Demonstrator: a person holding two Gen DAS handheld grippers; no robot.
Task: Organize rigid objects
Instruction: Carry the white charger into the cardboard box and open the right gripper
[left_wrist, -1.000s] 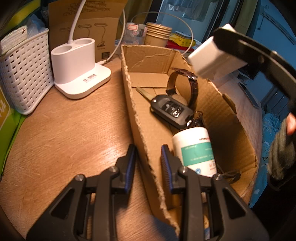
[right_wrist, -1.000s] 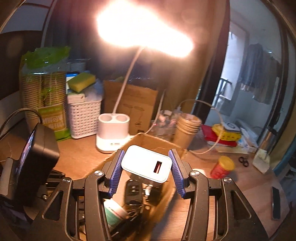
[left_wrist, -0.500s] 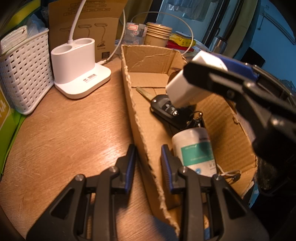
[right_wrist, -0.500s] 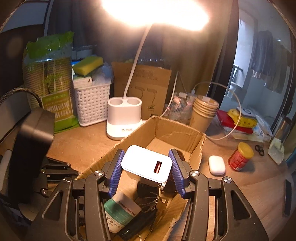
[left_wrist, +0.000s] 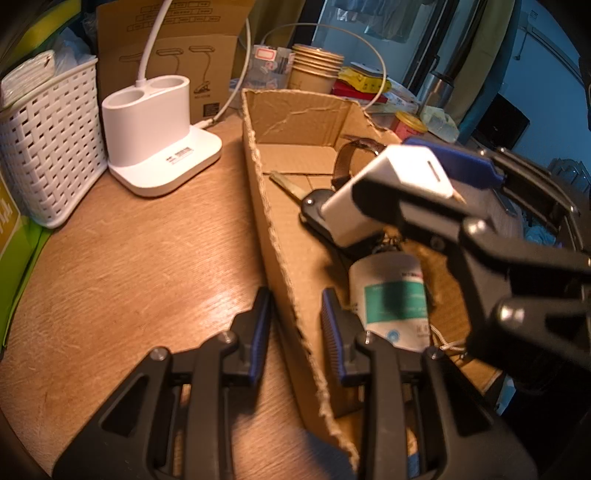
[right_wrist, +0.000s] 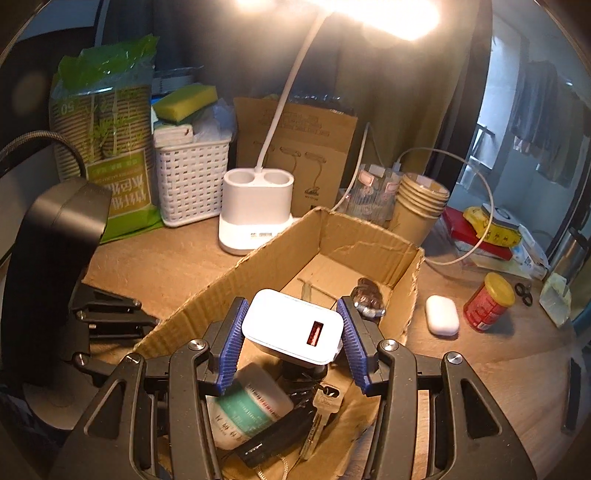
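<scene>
Right tool (right_wrist: 291, 345) grips white charger (right_wrist: 291, 326) — over cardboard box (right_wrist: 369, 236)

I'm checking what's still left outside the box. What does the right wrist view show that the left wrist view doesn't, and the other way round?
Only the right wrist view shows the white earbud case lying on the table beside the cardboard box, the small scissors and the lit lamp head.

Only the left wrist view shows the left tool straddling the box's near wall.

Both show the right tool holding the white charger over the box, the white bottle and car key inside, and the red jar.
</scene>
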